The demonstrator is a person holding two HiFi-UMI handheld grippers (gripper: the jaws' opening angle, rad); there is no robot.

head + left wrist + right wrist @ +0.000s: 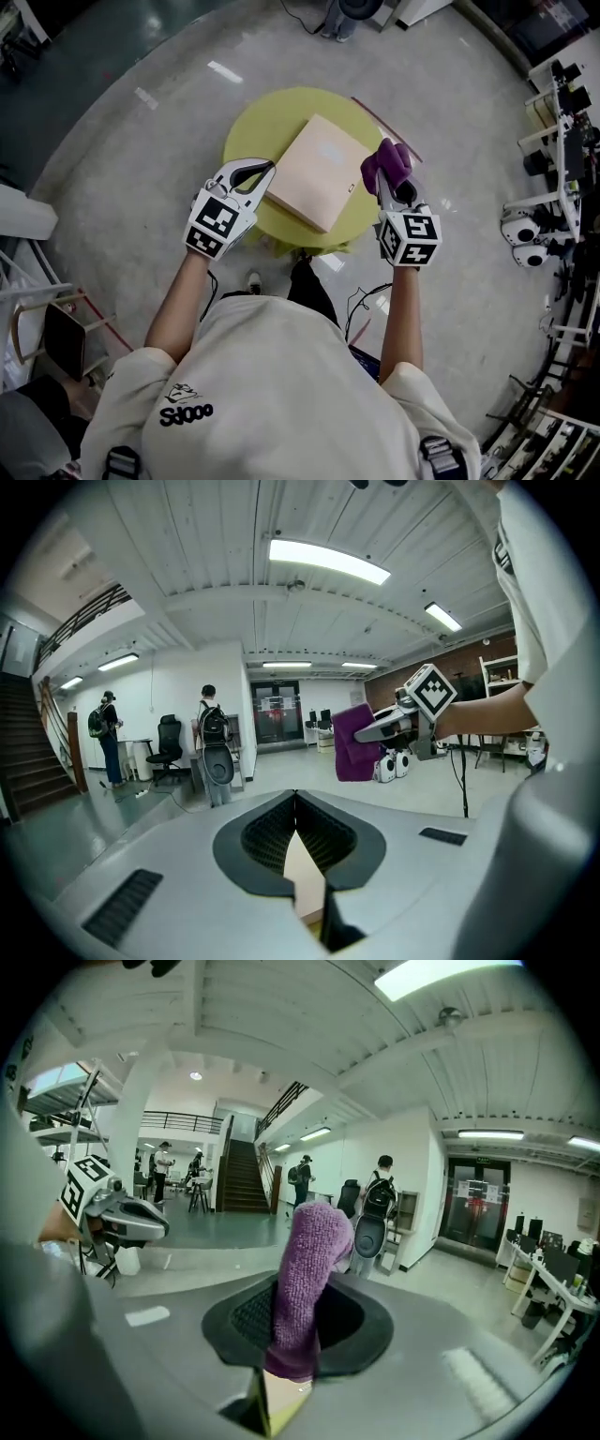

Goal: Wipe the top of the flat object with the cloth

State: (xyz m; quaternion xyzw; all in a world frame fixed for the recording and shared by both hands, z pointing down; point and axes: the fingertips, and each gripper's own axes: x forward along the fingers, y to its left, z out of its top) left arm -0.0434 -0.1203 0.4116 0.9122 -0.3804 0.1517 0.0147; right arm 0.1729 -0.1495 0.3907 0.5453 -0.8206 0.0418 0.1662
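A flat pale-pink board [314,173] lies on a small round yellow-green table [255,122]. My left gripper [266,170] hovers at the board's left edge; in the left gripper view [295,797] its jaws meet at the tips with nothing between them. My right gripper [388,180] is off the board's right edge, shut on a purple cloth [385,163] that sticks up in a bunch from its jaws [305,1279]. The cloth [351,746] hangs in the air, apart from the board. Both grippers point nearly level, above the table.
The person's legs and feet [300,277] stand against the table's near side, with cables [361,300] on the floor. A chair [56,337] stands at the left, white equipment [525,234] and racks at the right. Two people with backpacks [211,728] stand far off.
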